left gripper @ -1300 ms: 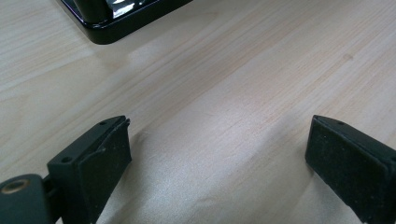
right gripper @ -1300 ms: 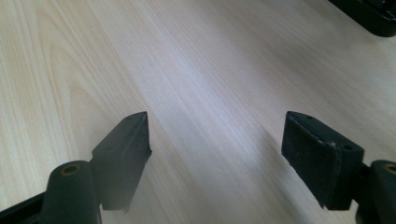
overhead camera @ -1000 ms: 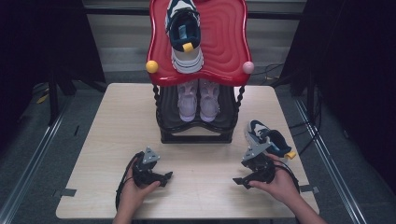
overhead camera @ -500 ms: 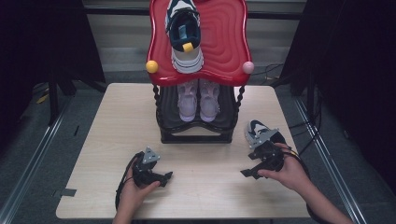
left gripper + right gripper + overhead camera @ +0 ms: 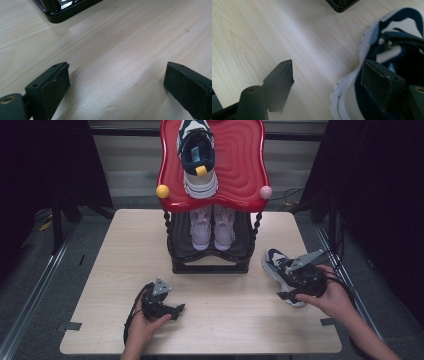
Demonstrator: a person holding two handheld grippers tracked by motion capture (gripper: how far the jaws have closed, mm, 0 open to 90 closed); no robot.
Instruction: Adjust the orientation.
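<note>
Two shoes were already on the rack: a navy-and-white one on the red top shelf and a lilac pair on the black lower shelf. The mate of the top one, a navy-and-white sneaker, lay on the table just to the right of the rack's base, and that was the shoe I was going for.

My right gripper hovered over the sneaker's heel end with its jaws spread wide and nothing pinched. In the right gripper view, one pad sat at the sneaker, over or inside the collar as far as I could tell from the blur, while the other finger hung over bare wood well clear of the sole. So the grasp was not yet made; I judged this to be the lining-up step before the pick.

My left gripper rested low on the table in front of the rack, jaws parted and empty, its pads just above the wood grain.

The next move, as I saw it, called for shifting the right gripper across so both jaws straddled the heel wall, then clamping firmly enough to lift the sneaker up beside its mate on the top shelf.
</note>
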